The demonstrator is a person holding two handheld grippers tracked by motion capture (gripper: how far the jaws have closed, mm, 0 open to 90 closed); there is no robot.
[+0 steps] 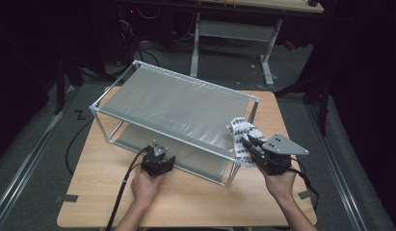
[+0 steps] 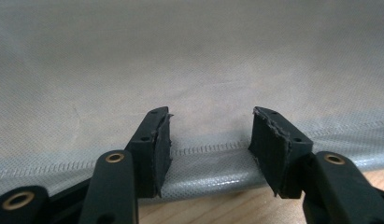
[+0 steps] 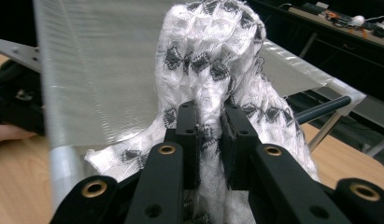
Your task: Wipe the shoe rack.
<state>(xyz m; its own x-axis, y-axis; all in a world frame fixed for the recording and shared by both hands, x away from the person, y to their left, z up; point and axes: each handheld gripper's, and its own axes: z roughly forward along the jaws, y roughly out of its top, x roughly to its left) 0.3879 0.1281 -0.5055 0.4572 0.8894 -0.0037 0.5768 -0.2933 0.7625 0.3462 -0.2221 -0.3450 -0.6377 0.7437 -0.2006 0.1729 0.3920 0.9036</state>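
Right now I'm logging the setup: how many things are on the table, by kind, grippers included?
Two-tier fabric rack: 1
Black-and-white patterned cloth: 1
Grippers: 2, the left gripper and the right gripper
Total: 4

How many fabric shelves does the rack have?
2: the upper shelf spans the frame's top; the lower shelf sits just above the table, partly hidden beneath it.

The left hand [image 1: 146, 185] holds the left gripper [image 1: 158, 155] low, pointing forward, its jaws standing apart with nothing pressed between them. The right hand [image 1: 281, 183] carries the right gripper [image 1: 249, 143] angled up and leftward, jaws pinched close together
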